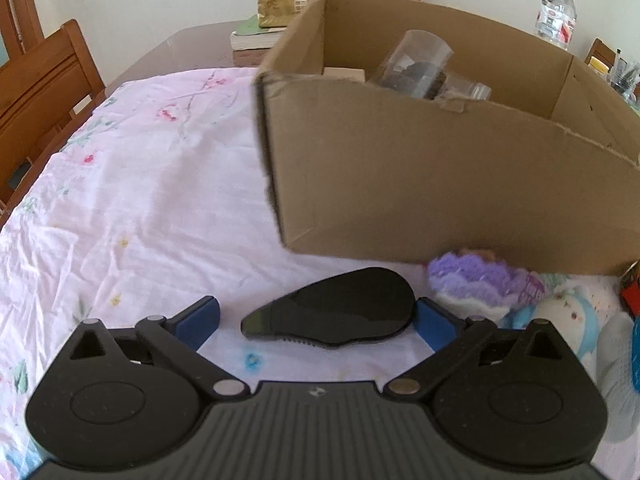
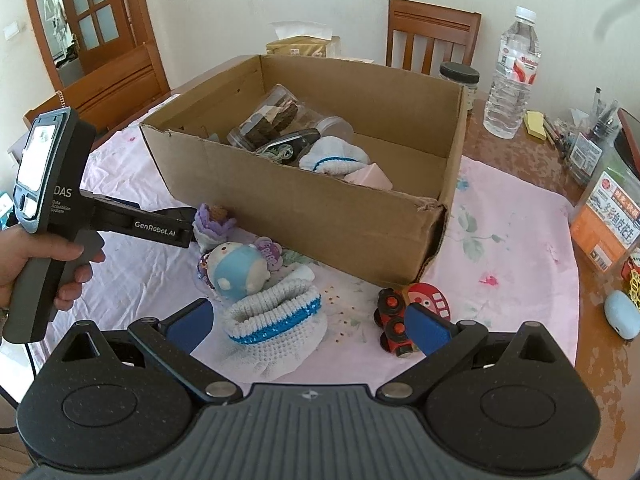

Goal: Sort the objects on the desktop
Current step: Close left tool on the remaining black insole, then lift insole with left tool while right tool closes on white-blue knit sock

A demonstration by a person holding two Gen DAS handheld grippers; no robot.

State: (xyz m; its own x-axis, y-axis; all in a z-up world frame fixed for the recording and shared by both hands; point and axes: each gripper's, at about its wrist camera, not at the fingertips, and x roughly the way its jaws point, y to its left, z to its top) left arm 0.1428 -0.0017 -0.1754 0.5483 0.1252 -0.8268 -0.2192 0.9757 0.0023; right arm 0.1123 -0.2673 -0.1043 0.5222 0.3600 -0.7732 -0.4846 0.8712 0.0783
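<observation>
A cardboard box [image 2: 320, 208] stands on the pink cloth and holds a clear jar [image 2: 272, 120], a black key fob and a white knit piece. My left gripper [image 1: 318, 318] is open around a black flat object [image 1: 336, 312] lying on the cloth, in front of the box [image 1: 420, 184]. A purple knit toy [image 1: 480, 280] lies to its right. My right gripper [image 2: 310, 320] is open above a white and blue knit pouch [image 2: 276, 320]. A blue doll [image 2: 236, 264] and a red toy train [image 2: 400, 316] lie nearby.
A water bottle [image 2: 512, 76], a dark-lidded jar [image 2: 460, 80], pens and an orange packet [image 2: 608, 216] stand at the right. A tissue box [image 1: 288, 4] on books sits behind the box. Wooden chairs [image 1: 44, 92] surround the table.
</observation>
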